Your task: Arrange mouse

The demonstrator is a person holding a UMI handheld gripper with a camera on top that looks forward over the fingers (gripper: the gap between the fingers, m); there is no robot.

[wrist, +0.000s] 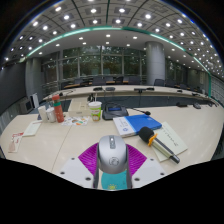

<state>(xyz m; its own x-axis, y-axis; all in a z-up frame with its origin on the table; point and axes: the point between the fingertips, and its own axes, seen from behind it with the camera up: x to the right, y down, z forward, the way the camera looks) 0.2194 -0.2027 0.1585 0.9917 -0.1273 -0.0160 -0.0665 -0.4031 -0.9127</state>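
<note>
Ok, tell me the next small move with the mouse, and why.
Probably carry the mouse forward and lower it onto the bare tabletop just ahead. It sits between the claw fingers, apparently gripped by both pads, and that spot looks free, with the notebook and the black-and-yellow tool off to one side.

1. The gripper (112,165) is the only part of the person's rig in view; no hand, sleeve or skin shows.
2. Its two fingers are pale grey, broad and angular, widening toward the camera.
3. Each finger bears a magenta pad (88,156) on its inner face, bright against the grey.
</note>
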